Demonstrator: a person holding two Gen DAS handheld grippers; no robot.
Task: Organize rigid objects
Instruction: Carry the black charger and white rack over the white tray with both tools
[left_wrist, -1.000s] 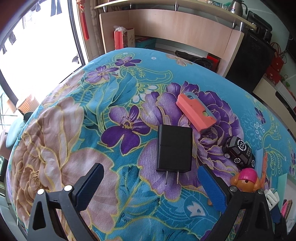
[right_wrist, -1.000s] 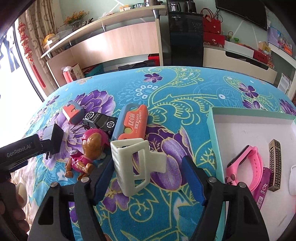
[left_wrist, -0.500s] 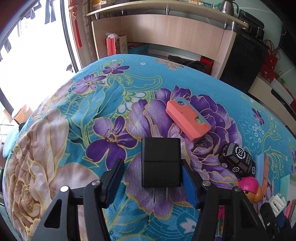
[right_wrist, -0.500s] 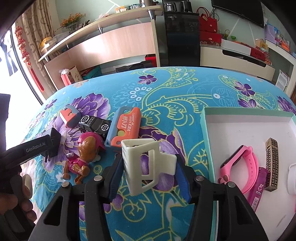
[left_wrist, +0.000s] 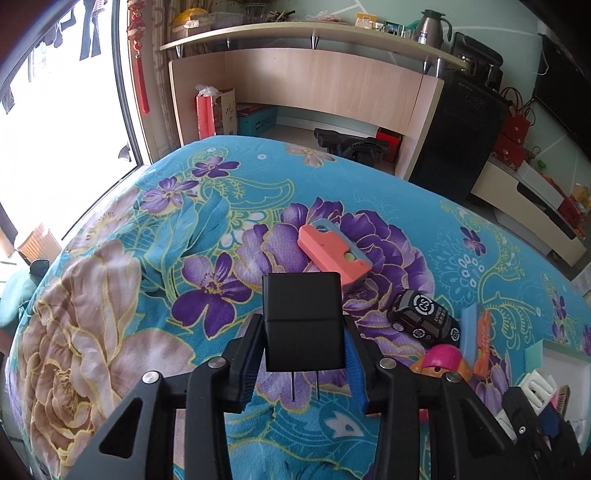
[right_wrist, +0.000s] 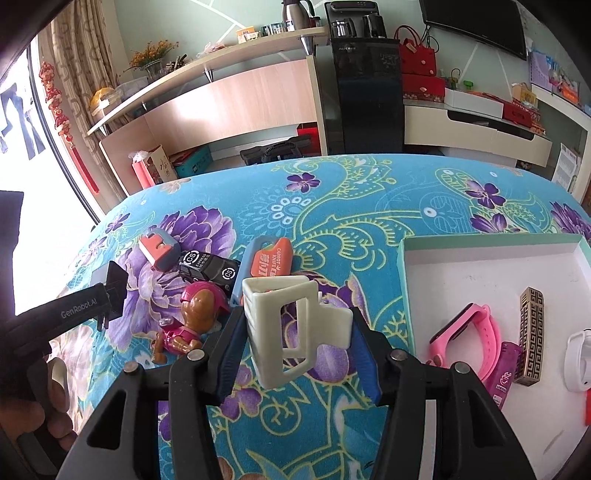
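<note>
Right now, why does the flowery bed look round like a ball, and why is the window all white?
In both wrist views the fisheye lens bends the flowery bed cover into a dome and darkens the corners. In the left wrist view the window is blown out white by daylight, while the black charger up close stays sharp.

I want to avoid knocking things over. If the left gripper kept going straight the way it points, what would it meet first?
Probably the orange and blue folding knife, lying on the floral cloth just beyond the black charger that the left gripper is shut on. Depth is hard to judge; it might meet cloth first.
</note>
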